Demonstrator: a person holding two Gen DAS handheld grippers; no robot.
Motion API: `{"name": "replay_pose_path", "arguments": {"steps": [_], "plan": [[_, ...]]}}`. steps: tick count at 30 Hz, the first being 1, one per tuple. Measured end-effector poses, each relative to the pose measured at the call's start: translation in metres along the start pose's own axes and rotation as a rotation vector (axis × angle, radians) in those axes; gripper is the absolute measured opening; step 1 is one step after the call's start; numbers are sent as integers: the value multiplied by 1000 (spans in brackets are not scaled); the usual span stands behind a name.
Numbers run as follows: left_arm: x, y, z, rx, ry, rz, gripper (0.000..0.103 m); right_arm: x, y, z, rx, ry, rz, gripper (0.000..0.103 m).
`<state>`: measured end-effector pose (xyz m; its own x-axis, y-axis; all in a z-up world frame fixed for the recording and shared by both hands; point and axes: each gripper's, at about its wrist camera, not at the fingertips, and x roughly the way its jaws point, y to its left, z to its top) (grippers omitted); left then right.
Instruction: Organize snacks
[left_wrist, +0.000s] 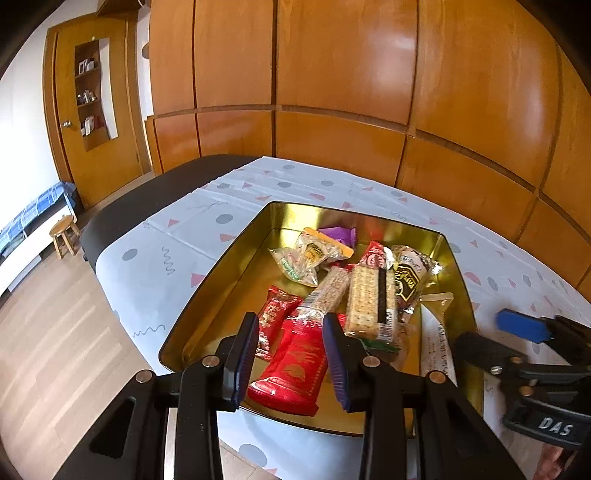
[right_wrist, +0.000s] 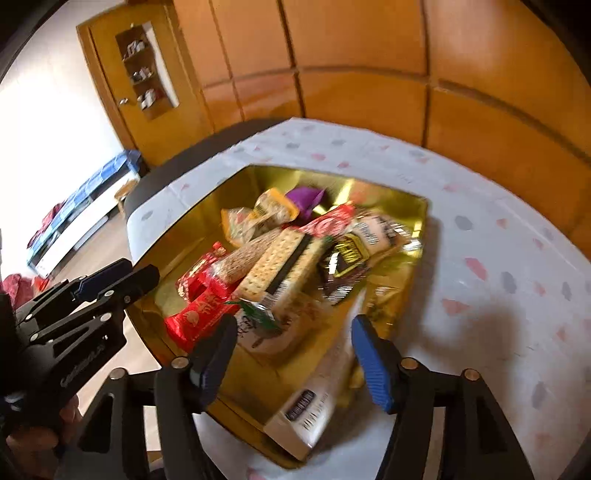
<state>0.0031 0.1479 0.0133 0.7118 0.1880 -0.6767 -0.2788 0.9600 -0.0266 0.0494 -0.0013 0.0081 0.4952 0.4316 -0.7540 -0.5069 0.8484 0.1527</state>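
Above a gold tin (left_wrist: 221, 266) of snacks on the counter (left_wrist: 155, 258), the left gripper (left_wrist: 291, 360) hovers half-open over a red packet (left_wrist: 291, 365), gripping nothing; the right gripper (right_wrist: 291, 363) gapes wide, empty, over a white packet (right_wrist: 314, 402).

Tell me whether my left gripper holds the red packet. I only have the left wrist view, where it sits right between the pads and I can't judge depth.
Observer: No. In the right wrist view the left gripper is over by the left rim of the gold tin with nothing between its fingers, and the red packet lies inside the tin.
Operator: And the white thing at my right edge?
Observer: That's a long white box with a dark label, in the tin's near right part.
Operator: Is the other gripper holding it?
Observer: No. The right gripper is above it with its jaws open.
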Motion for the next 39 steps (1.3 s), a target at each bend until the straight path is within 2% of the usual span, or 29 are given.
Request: {"name": "replay_pose_path", "arguments": {"steps": [7, 12, 30, 39], "plan": [[-8, -17, -4, 26, -11, -17, 37, -37, -18, -19, 60, -96, -94, 74], [-12, -28, -6, 52, -10, -21, 37, -49, -24, -33, 72, -113, -130, 75], [-22, -46, -8, 103, -26, 21, 38, -62, -46, -55, 161, -141, -151, 77], [-24, -45, -6, 68, -37, 52, 43, -63, -45, -56, 161, -150, -150, 78]]}}
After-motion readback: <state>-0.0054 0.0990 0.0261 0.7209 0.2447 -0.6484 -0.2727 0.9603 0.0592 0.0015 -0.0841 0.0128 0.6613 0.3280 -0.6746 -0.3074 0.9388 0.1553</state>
